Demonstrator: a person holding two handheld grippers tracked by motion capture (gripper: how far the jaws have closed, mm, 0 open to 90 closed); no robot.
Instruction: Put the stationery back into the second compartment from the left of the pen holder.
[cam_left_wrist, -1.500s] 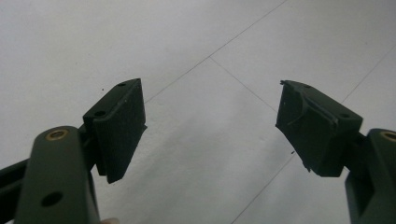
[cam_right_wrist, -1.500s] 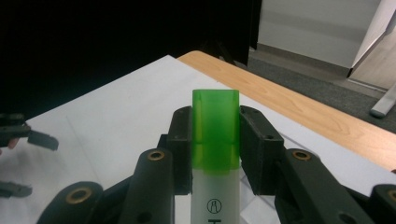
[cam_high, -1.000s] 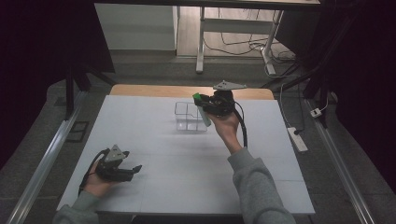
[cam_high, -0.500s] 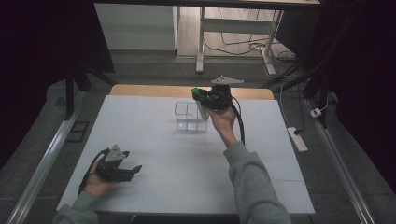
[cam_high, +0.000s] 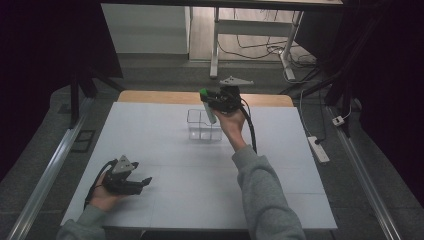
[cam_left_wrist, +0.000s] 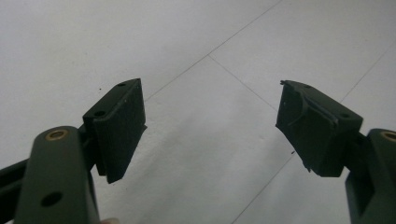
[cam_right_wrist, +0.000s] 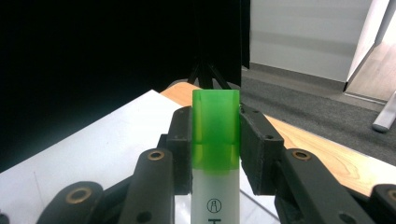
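My right gripper (cam_high: 207, 100) is raised above the far middle of the white table (cam_high: 165, 150), shut on a white marker with a green cap (cam_high: 208, 106). The marker hangs over a clear plastic box (cam_high: 204, 125) with compartments. In the right gripper view the pads press on the green cap (cam_right_wrist: 215, 130) from both sides. My left gripper (cam_high: 142, 182) rests low at the near left of the table. Its jaws stand wide apart in the left gripper view, with bare tabletop (cam_left_wrist: 205, 140) between them.
A wooden strip (cam_high: 150, 96) runs along the table's far edge. A white power strip (cam_high: 318, 149) lies on the floor to the right. Metal rails (cam_high: 45, 175) flank the table, and desk legs and cables stand behind it.
My right gripper has carried the marker a little to the left and further back, over the clear box. The left gripper has stayed where it was.
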